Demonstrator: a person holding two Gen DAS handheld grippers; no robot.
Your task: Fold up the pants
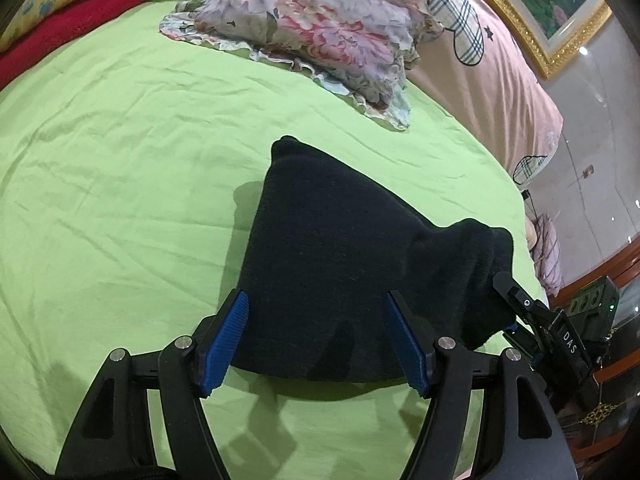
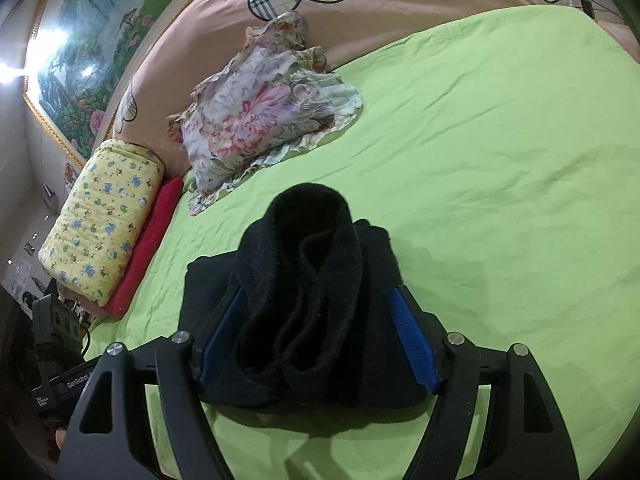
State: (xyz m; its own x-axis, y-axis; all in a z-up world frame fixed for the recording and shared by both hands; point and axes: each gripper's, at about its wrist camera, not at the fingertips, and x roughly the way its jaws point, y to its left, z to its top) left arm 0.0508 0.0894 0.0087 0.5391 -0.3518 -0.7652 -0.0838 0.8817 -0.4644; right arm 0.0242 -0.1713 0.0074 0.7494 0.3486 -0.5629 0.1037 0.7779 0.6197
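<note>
The black pants (image 1: 340,256) lie folded into a thick bundle on the green bed sheet (image 1: 120,160). My left gripper (image 1: 316,300) is open just above the bundle's near edge, its blue pads apart and holding nothing. My right gripper (image 2: 316,296) is open too, and a raised black fold of the pants (image 2: 308,280) stands between its blue pads without being pinched. In the left wrist view the right gripper (image 1: 516,304) shows at the bundle's right end, its tips hidden in the cloth.
A floral pillow (image 1: 312,28) lies at the far side of the bed against a pink headboard cover (image 1: 480,60). A yellow patterned pillow (image 2: 104,216) and a red blanket (image 2: 148,240) lie at the bed's edge. A framed painting (image 2: 100,52) hangs on the wall.
</note>
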